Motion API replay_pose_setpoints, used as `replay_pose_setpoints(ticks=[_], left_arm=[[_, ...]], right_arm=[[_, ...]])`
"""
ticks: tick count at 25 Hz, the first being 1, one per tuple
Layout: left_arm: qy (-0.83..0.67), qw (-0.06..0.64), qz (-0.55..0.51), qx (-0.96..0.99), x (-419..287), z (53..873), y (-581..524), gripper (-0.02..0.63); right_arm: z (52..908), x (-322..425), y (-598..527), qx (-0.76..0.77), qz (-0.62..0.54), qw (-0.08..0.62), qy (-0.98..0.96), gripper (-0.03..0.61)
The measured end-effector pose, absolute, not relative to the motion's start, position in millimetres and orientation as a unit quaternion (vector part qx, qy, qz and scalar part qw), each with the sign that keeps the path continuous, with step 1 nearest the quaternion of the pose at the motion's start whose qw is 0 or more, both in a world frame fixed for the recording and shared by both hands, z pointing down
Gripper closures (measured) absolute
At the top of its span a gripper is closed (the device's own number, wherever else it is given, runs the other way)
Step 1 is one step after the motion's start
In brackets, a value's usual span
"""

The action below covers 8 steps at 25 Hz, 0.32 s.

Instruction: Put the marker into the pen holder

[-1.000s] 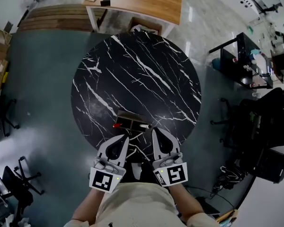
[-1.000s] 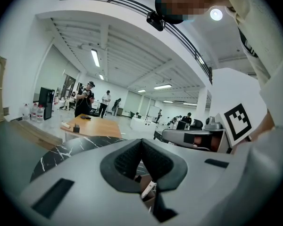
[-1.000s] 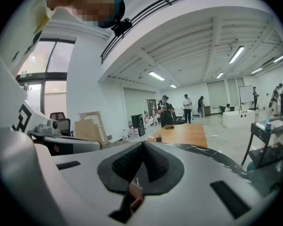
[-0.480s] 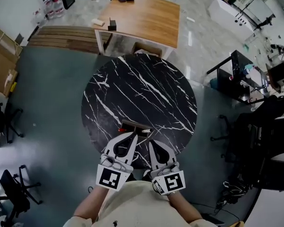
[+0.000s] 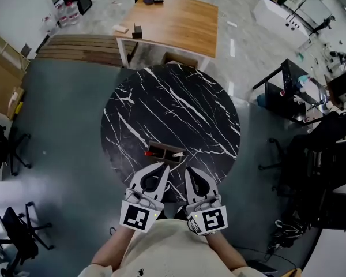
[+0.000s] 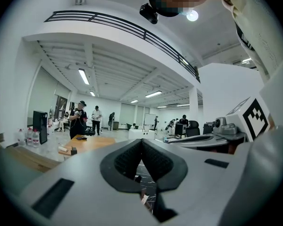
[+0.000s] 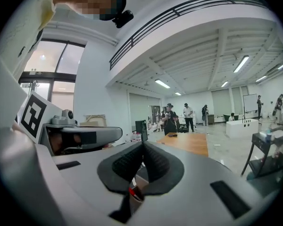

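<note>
Black office chair [image 5: 1, 146]: stands on the dull grey-green floor at the far left, well apart from the table.
Wooden table [image 5: 176, 19]: rectangular, with a warm smooth top on white legs, beyond the round one and carrying a few small dark things.
Table [image 5: 179, 100]: round, with a glossy black marble top veined by thin white streaks running mostly on a diagonal.
Marker [image 5: 149, 153]: slim and straight, lying flat on the table near its near edge. Its long axis runs left to right across the head view, with the red end pointing left. The rest of its body is thin and hard to make out. It lies along the near side of the pen holder, and I cannot tell whether the two touch. In the right gripper view the red end [image 7: 132, 192] shows low down, beneath the jaws.
Pen holder [image 5: 168, 148]: a small brown rectangular box, dark inside, its long side parallel to the marker.
Left gripper [image 5: 162, 167]: pale grey moulded plastic tapering to a point, with black ribbed pads. Its jaws are pressed together with nothing between them [image 6: 141, 142], and the tip hangs just short of the marker.
Right gripper [image 5: 188, 171]: the same build, just beside the left one. Its jaws likewise meet on nothing [image 7: 142, 146], aimed over the holder's right end.
Dark bench [image 5: 288, 88]: black, cluttered with small gear, well off to the right.
</note>
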<state>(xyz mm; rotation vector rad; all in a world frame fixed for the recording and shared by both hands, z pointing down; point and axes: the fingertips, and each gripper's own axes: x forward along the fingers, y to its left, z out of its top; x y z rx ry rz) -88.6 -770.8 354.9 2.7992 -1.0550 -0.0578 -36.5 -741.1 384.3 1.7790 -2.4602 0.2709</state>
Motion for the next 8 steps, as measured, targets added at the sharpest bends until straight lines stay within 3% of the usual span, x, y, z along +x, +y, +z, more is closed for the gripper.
replay_pose_setpoints(ticks=[5,8], left_arm=[[-0.310,0.006,0.036,0.950,-85,357,-759,0.603],[-0.325,0.046,-0.005,0.944,-83,355,-757,0.603]], right_arm=[[378,-38,-733,0.588,0.062,0.064,-0.804,0.561],[378,-36,-728,0.592,0.049,0.073,-0.801,0.561]])
